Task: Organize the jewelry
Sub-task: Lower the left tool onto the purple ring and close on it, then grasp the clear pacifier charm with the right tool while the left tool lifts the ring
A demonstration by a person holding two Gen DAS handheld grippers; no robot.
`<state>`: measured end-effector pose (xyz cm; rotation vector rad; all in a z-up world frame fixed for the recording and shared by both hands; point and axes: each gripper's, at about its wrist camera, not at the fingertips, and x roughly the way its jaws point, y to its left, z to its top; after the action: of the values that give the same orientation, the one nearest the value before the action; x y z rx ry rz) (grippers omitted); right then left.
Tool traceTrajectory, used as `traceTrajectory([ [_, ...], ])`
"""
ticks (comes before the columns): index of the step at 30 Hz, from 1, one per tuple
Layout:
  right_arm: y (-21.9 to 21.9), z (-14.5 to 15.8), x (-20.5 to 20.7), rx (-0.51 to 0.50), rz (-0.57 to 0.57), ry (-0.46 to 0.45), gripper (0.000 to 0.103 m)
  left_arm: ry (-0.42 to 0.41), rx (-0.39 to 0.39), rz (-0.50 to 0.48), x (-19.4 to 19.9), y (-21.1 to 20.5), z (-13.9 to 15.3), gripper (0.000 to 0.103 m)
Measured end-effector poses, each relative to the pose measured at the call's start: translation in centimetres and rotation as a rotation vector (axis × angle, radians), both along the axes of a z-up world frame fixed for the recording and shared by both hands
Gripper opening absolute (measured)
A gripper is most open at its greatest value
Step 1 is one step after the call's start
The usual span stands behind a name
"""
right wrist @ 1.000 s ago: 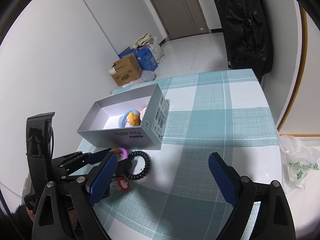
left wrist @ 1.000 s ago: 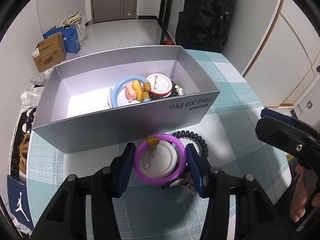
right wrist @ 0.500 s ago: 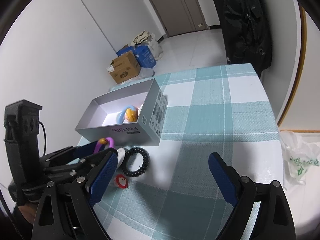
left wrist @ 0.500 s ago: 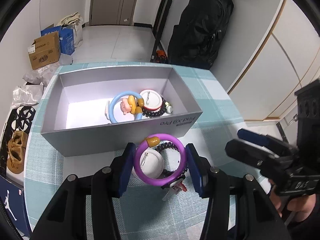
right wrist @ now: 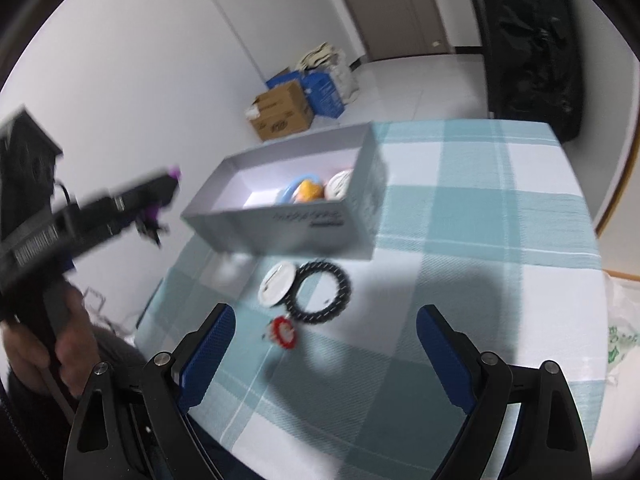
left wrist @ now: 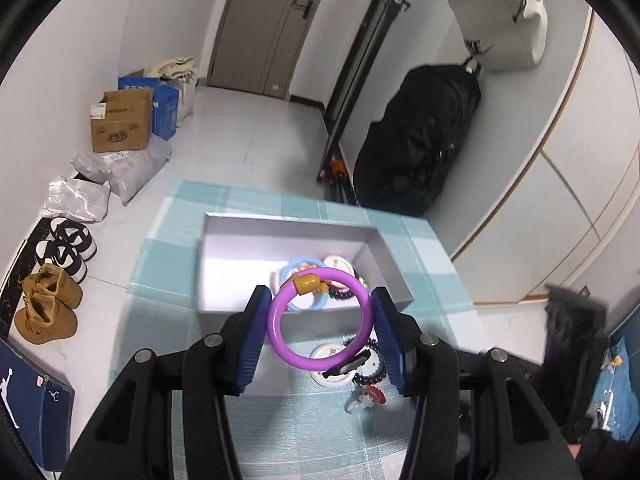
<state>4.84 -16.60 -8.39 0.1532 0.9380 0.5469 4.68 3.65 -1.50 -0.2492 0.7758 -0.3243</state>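
My left gripper point(left wrist: 320, 330) is shut on a purple bangle point(left wrist: 276, 334) with an orange bead, held in the air over the near wall of the open grey box point(left wrist: 304, 322). Inside the box lie a blue ring point(left wrist: 299, 267), a yellow figure and a white round piece point(right wrist: 338, 185). On the checked cloth in front of the box rest a white disc point(right wrist: 276, 282), a black beaded bracelet point(right wrist: 320, 290) and a small red brooch point(right wrist: 284, 332). My right gripper point(right wrist: 325, 354) hangs open above those pieces, holding nothing. In the right wrist view the left gripper point(right wrist: 160, 196) shows at the left, blurred.
The table point(right wrist: 500, 208) carries a teal and white checked cloth. Past it on the floor are cardboard boxes point(left wrist: 120, 124), plastic bags and shoes point(left wrist: 44, 304). A black bag point(left wrist: 416, 156) leans against the wall at the back right. A hand point(right wrist: 60, 340) grips the left handle.
The left gripper has lifted the purple bangle off the cloth and carried it up toward the box. The white disc that lay under the bangle stays on the cloth. The right gripper drifted slightly.
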Motion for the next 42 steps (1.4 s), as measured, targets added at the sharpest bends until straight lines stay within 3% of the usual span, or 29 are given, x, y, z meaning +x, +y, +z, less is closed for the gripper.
traceTrajectory([
  [11,4.3,-1.8,-0.8,-0.094,0.115,0.020,0.078,-0.001,-0.032,0.047,0.2,2.4,0.1,0.046],
  [18,6.9,-2.4,-0.9,-0.181,0.137,-0.031,0.067,0.010,-0.025,0.044,0.1,2.7,0.0,0.046],
  [21,7.6,-2.6,-1.3,-0.234,0.128,-0.063,0.058,0.003,-0.025,0.048,0.0,2.9,0.2,0.046],
  [26,7.5,-2.8,-1.8,-0.293,0.113,-0.088,0.030,0.006,-0.050,0.058,0.1,3.5,0.2,0.046],
  [42,5.8,-1.0,-1.5,-0.209,0.091,-0.090,0.028,0.012,-0.057,0.052,0.1,3.1,0.1,0.046],
])
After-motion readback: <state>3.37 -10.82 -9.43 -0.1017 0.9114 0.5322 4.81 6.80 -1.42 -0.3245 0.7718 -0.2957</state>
